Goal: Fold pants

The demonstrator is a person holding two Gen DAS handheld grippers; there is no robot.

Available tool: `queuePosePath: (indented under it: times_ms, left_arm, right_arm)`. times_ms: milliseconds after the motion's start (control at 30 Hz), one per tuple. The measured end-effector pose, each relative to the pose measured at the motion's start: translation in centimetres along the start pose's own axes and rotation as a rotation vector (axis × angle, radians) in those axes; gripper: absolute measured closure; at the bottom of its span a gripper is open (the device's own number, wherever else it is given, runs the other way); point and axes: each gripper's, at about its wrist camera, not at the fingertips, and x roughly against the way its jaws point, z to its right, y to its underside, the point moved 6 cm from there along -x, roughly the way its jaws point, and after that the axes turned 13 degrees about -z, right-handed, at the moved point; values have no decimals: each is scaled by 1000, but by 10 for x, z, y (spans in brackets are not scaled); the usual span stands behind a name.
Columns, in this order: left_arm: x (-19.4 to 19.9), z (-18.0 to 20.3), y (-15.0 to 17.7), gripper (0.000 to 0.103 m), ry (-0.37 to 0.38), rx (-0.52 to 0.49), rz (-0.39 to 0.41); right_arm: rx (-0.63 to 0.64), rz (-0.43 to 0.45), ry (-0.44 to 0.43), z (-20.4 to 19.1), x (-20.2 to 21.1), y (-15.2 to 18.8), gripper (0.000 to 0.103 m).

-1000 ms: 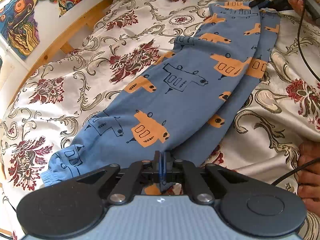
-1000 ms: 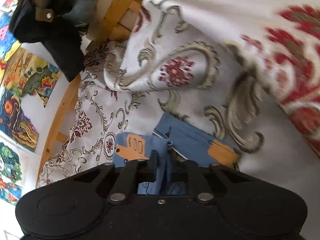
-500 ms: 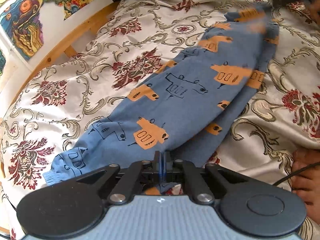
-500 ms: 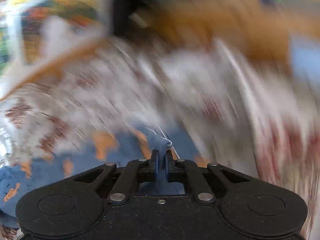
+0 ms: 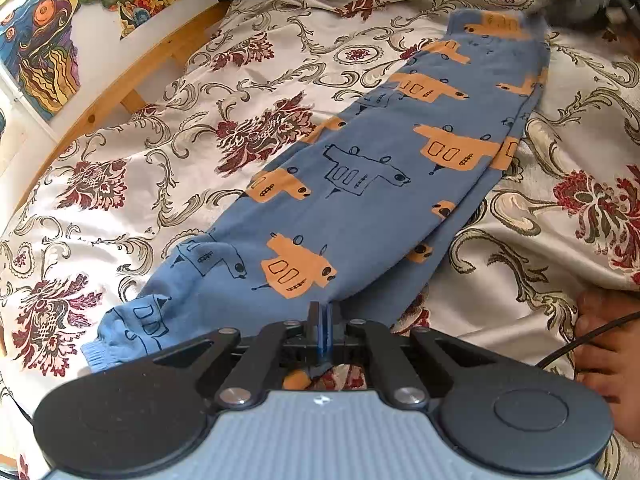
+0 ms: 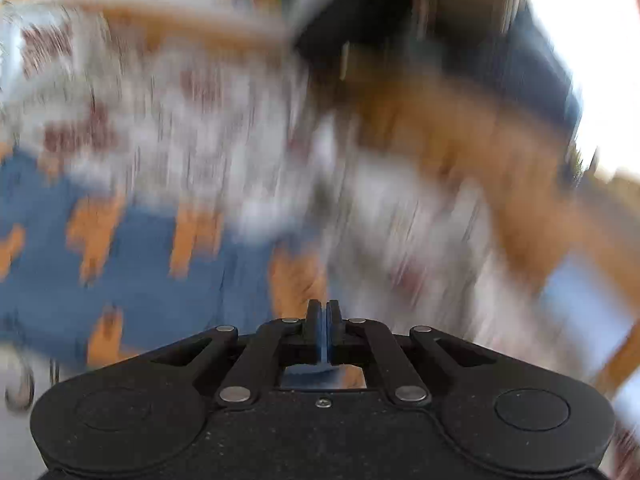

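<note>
Left wrist view shows the bed (image 5: 132,168) under its floral bedspread, with the blue robot-print pants (image 5: 384,184) stretched lengthwise across it, legs stacked. A second ago the waistband end was pinned flat; now it has lifted off the bed, so the crosswise fold looks begun. Nearest the pants' cuffs, the left gripper (image 5: 320,312) stays clamped on blue fabric. The right gripper (image 6: 322,316), blurred by motion, is closed on pants cloth too.

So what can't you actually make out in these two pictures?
- Right wrist view: motion blur smears the pants and bedspread.
- Left wrist view: the far waist end of the pants is blurred at the top edge.
- Left wrist view: the left hand-held gripper hides the fabric it pinches.
</note>
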Motion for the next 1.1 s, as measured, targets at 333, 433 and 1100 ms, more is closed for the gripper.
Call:
queuePosePath:
  times_ms: [333,433,1100]
  left_arm:
    - [0,-2,6,101,-19,-13,-16]
    - [-2,-6,13,101,-24,3,-41]
    - [3,28,-69,25,371,323,185]
  right_arm:
    - [-349,-137,-326,26,-7,9,71]
    - [-458,-145,-415,36,-3,16,60]
    - [-980,-125,-716,97,-50,14,87]
